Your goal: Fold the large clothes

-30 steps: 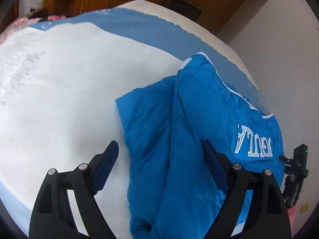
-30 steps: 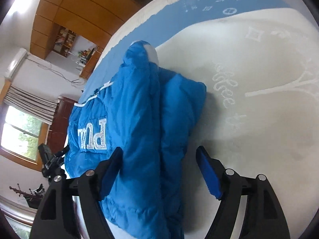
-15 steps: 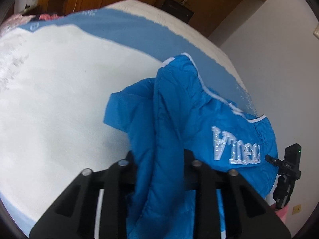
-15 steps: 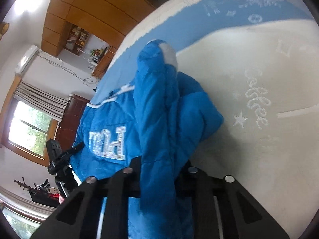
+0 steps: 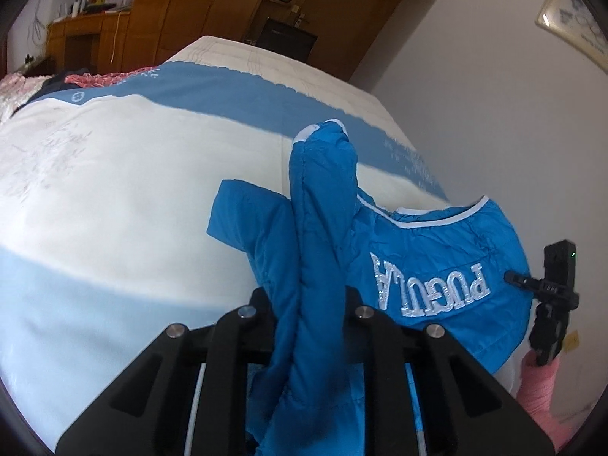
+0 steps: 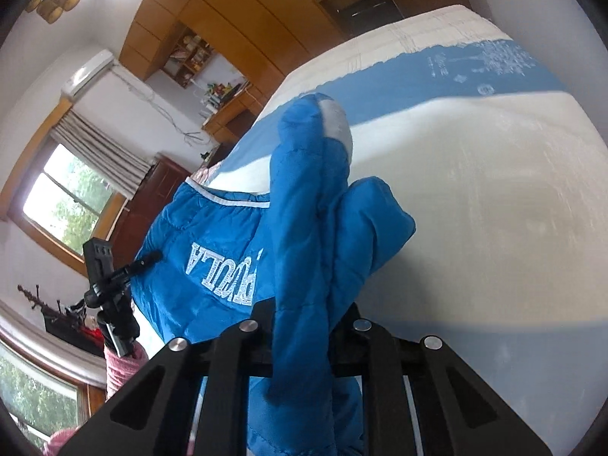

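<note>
A bright blue padded jacket (image 5: 437, 262) with white lettering and white piping hangs partly lifted off the bed (image 5: 114, 190). My left gripper (image 5: 307, 315) is shut on a thick fold of the jacket, which stands up between its jaws. My right gripper (image 6: 304, 326) is shut on another thick fold of the same jacket (image 6: 212, 235). The fingertips of both are hidden by fabric. The jacket's lower part still droops toward the bed (image 6: 494, 209).
The bed has a cream and blue cover. A black camera on a stand (image 5: 554, 296) stands beside the bed's edge, also in the right wrist view (image 6: 110, 288). A white wall (image 5: 475, 95), wooden wardrobes (image 6: 235, 11) and a window (image 6: 64, 209) surround the bed.
Both grippers were open over the jacket lying on the bed a second ago. They closed on folds of it and have raised it; the views now tilt up toward the room.
</note>
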`<state>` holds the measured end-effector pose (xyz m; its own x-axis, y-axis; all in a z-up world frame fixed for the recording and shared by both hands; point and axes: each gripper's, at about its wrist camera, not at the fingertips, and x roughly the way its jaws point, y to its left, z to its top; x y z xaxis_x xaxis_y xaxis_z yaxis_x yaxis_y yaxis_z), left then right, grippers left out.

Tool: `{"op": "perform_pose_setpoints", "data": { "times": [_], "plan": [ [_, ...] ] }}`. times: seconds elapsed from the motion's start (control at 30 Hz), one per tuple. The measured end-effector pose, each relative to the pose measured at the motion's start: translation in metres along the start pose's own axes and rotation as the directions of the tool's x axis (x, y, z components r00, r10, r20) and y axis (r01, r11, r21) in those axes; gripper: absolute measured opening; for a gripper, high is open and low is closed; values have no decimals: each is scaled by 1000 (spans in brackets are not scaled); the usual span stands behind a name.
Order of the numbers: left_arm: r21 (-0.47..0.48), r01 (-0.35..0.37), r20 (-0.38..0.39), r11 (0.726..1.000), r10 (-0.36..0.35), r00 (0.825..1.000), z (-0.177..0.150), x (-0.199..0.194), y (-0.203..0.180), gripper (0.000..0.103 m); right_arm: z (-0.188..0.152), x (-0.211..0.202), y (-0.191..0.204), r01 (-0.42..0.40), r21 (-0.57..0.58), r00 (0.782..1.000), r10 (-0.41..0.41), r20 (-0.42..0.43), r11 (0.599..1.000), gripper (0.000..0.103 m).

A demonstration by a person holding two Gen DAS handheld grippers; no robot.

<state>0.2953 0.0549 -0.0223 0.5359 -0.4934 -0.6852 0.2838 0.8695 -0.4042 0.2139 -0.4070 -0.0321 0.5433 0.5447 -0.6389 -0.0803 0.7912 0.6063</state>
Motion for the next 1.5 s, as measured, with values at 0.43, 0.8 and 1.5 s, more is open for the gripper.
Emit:
{"op": "perform_pose_setpoints", "data": {
  "times": [0.43, 0.8, 1.5],
  "plan": [
    [-52, -73, -88, 996, 68, 994, -85, 35, 50, 40, -70, 47, -76, -7, 218, 995, 28, -94, 976, 22],
    [-61, -150, -44, 987, 147, 988, -100, 34, 42, 55, -81, 52, -80, -13, 193, 999, 22, -48, 981, 36],
    [115, -325, 16, 939, 325, 945, -137, -28, -64, 59, -139, 3, 64, 368, -192, 923, -383, -46, 910, 7]
  ]
}}
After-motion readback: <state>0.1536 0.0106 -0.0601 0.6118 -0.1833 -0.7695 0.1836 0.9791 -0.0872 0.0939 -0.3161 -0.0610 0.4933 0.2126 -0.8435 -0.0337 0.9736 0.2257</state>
